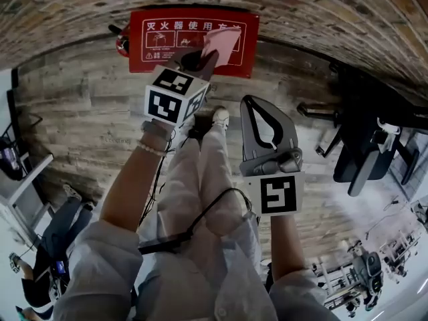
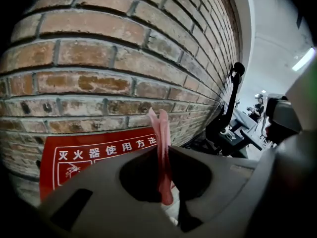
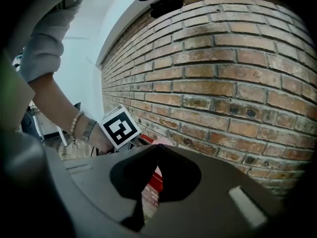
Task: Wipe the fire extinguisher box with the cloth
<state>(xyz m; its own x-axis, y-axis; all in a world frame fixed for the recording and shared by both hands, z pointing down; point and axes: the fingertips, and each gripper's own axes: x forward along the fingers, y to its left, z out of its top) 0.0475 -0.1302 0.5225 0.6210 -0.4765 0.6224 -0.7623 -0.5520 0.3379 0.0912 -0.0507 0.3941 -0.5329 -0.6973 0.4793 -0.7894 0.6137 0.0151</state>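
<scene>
Your left claw [image 1: 197,60] grips the pink cloth [image 1: 222,44] just short of the fire extinguisher box [image 1: 160,42] ahead; your right claw [image 1: 256,104], clenched empty, hangs nearer you.

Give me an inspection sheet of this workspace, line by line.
surface: wood-plank floor meeting a brick wall.
job's things: red fire extinguisher box with white print, against the wall; pink cloth over the box's right part in the head view.
clutter: nothing seen.
grippers: left gripper shut on the cloth, close to the box; right gripper shut with nothing between its jaws, farther from the box.
cables: black cable looping across the person's lap.
surroundings: dark exercise machine on the floor to the right.
</scene>
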